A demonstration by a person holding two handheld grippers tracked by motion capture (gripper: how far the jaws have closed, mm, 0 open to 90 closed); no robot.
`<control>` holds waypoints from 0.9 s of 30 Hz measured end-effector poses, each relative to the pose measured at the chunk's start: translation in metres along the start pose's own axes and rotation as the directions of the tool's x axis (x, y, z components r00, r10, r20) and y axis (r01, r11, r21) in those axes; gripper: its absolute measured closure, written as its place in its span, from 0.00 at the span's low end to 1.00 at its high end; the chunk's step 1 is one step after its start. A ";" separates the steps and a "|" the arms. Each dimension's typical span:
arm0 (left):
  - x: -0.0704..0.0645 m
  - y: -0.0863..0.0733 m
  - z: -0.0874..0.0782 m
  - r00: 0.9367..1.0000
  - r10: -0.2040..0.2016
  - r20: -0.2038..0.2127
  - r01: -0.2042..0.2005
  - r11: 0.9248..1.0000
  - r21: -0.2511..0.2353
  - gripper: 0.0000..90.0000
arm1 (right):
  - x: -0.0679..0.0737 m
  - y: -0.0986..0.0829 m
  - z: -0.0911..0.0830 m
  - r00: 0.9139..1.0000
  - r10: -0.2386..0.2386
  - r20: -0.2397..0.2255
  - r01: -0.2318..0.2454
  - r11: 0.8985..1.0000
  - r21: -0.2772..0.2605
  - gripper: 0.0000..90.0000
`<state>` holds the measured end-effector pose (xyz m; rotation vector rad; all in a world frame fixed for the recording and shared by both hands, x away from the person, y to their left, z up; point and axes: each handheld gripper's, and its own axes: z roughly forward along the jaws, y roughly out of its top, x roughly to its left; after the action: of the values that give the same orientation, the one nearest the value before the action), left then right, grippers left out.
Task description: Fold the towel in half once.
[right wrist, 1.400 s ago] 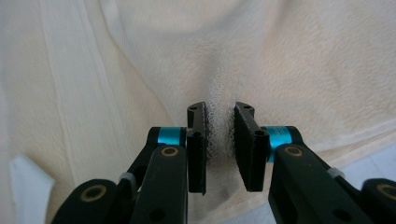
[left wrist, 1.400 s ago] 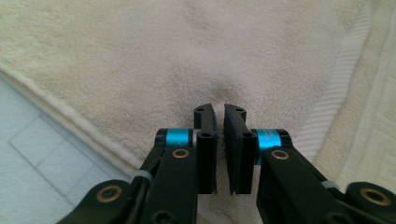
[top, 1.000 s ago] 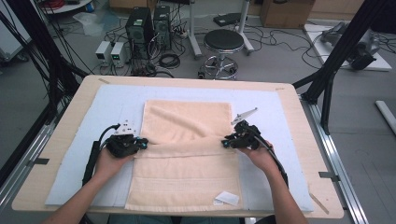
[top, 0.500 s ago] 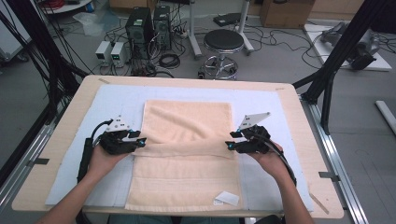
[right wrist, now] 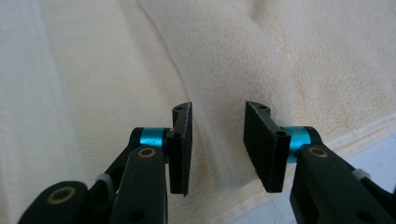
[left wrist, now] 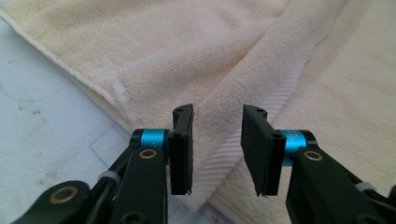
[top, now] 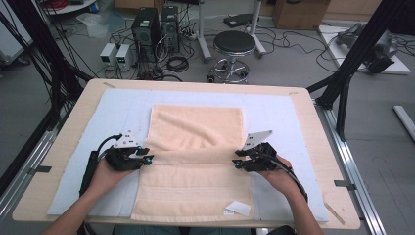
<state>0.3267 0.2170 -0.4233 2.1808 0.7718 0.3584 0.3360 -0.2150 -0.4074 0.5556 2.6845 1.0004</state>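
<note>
A cream towel (top: 195,127) lies flat on the light blue mat (top: 288,117), with a raised fold (top: 195,156) running across its middle. My left gripper (top: 147,157) is at the left end of that fold and my right gripper (top: 238,160) at the right end. In the left gripper view the gripper (left wrist: 217,119) stands open, its jaws either side of the towel's ribbed hem (left wrist: 261,88), not pinching it. In the right gripper view the gripper (right wrist: 218,114) is open too, straddling the soft ridge of the towel (right wrist: 224,60).
A small white label (top: 237,208) lies on the towel's near right corner. The mat covers a wooden table (top: 325,147). Beyond the far edge stand a stool (top: 235,44), computer boxes (top: 156,24) and cables. Black frame posts (top: 352,63) rise at the right.
Both hands and grippers have shifted slightly toward the near edge, and the right gripper has come in a little toward the towel. The fold lies a bit nearer than before.
</note>
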 end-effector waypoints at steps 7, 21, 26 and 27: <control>0.007 -0.003 0.014 0.999 -0.033 0.024 0.032 0.999 0.033 0.70 | -0.011 -0.006 0.019 0.999 0.029 0.028 -0.030 0.999 0.028 0.78; -0.014 0.002 -0.013 0.999 0.022 0.036 -0.022 1.000 -0.014 0.95 | -0.005 -0.008 -0.010 0.998 0.063 -0.032 -0.063 0.998 -0.011 0.98; -0.025 0.003 -0.026 0.998 0.038 0.055 -0.036 0.999 -0.032 0.95 | 0.011 -0.007 -0.024 0.999 0.019 -0.038 -0.020 1.000 -0.022 0.98; -0.029 0.002 -0.030 0.998 0.037 0.057 -0.035 0.998 -0.043 0.95 | 0.015 -0.008 -0.027 0.999 0.017 -0.034 -0.018 0.999 -0.029 0.98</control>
<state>0.2906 0.2148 -0.4020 2.1584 0.6885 0.3257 0.3118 -0.2296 -0.3936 0.5630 2.6942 1.0614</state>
